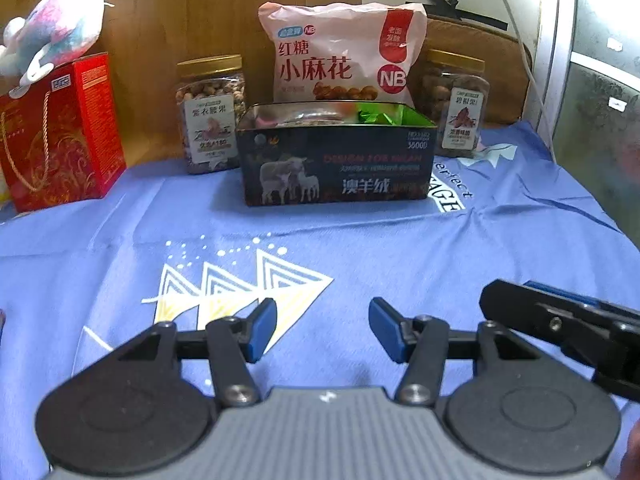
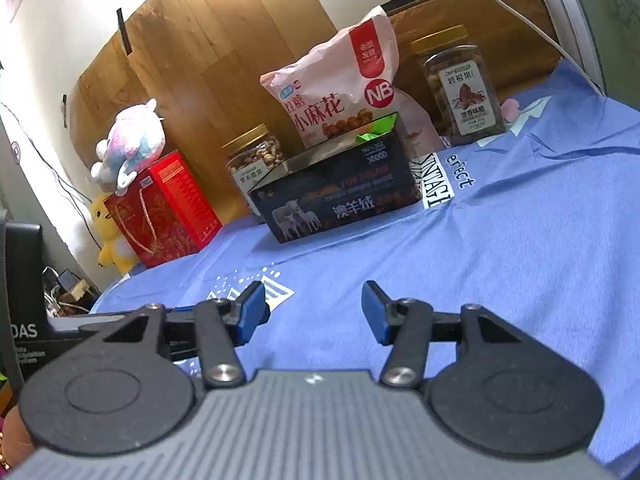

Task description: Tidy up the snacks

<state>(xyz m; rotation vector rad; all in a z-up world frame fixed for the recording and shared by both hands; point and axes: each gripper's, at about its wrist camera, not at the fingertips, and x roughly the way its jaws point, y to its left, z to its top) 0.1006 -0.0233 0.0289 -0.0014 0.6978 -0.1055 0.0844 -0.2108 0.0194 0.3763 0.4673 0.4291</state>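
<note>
A dark open box (image 1: pixel 334 160) (image 2: pixel 340 196) printed with sheep stands at the back of the blue cloth, with wrapped snacks inside, green wrappers (image 1: pixel 376 114) showing. Behind it leans a pink snack bag (image 1: pixel 344 54) (image 2: pixel 340 88). A clear nut jar with a gold lid (image 1: pixel 211 114) (image 2: pixel 254 160) stands left of the box, another jar (image 1: pixel 456 104) (image 2: pixel 464 88) right of it. My left gripper (image 1: pixel 322 330) hangs open over the cloth, well short of the box, nothing between its blue pads. My right gripper (image 2: pixel 314 312) (image 1: pixel 560 320) is open too, empty, beside the left one.
A red gift box (image 1: pixel 60 132) (image 2: pixel 164 208) with a plush toy (image 1: pixel 52 28) (image 2: pixel 128 144) on top stands at the back left. A yellow plush (image 2: pixel 110 236) sits beside it. Wooden panels (image 1: pixel 180 12) back the table. The blue cloth (image 1: pixel 360 240) (image 2: pixel 500 248) covers the table.
</note>
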